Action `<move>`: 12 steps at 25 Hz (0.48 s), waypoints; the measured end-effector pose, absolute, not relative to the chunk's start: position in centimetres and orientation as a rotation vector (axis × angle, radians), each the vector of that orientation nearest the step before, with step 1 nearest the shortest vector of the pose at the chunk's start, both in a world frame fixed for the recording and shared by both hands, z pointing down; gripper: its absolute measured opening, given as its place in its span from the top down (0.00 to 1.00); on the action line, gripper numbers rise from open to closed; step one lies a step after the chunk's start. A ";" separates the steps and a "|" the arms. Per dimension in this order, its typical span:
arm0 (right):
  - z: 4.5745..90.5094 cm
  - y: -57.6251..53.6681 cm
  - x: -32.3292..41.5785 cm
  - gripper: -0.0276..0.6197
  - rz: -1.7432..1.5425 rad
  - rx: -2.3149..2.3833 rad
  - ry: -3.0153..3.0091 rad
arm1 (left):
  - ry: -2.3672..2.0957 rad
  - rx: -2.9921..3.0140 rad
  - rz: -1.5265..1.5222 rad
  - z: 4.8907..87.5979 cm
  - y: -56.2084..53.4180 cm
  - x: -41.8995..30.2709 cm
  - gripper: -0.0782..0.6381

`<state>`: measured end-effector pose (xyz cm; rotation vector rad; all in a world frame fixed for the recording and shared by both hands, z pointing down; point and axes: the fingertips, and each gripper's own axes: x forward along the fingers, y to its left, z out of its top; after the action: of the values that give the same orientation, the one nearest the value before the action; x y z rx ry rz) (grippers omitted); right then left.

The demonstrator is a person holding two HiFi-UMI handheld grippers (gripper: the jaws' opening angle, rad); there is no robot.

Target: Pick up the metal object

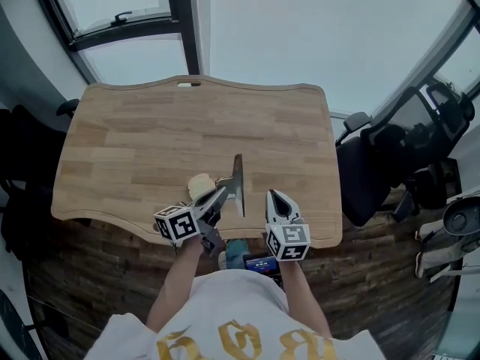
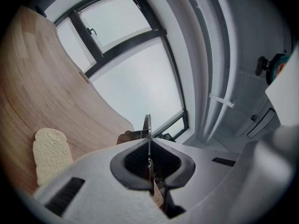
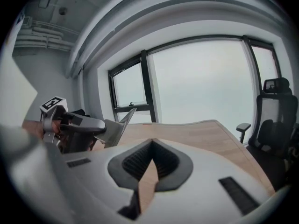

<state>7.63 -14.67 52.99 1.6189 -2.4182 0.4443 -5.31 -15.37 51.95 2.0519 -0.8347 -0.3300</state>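
The metal object (image 1: pixel 238 182) is a thin flat steel plate with a short side tab. It is over the front part of the wooden table (image 1: pixel 187 118). My left gripper (image 1: pixel 221 195) is shut on the plate's near end. In the left gripper view the plate (image 2: pixel 148 127) stands edge-on between the closed pads. The right gripper view shows it (image 3: pixel 119 124) sticking out of the left gripper (image 3: pixel 100 125). My right gripper (image 1: pixel 272 196) hovers just right of the plate. It (image 3: pixel 152 143) is shut with nothing in it.
A pale bread-like slice (image 1: pixel 199 184) lies on the table just left of the plate, and the left gripper view shows the slice (image 2: pixel 50 150) too. A black office chair (image 1: pixel 382 163) stands at the table's right side. Windows run along the far edge.
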 end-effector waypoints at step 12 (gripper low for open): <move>50.2 -13.7 6.1 0.94 0.365 1.659 -2.461 | -0.859 2.058 -0.397 50.4 -13.6 -8.0 0.86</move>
<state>6.14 -13.68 50.23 1.6590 -2.4609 0.3653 -8.02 -13.63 50.43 2.0582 -0.8594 -0.3975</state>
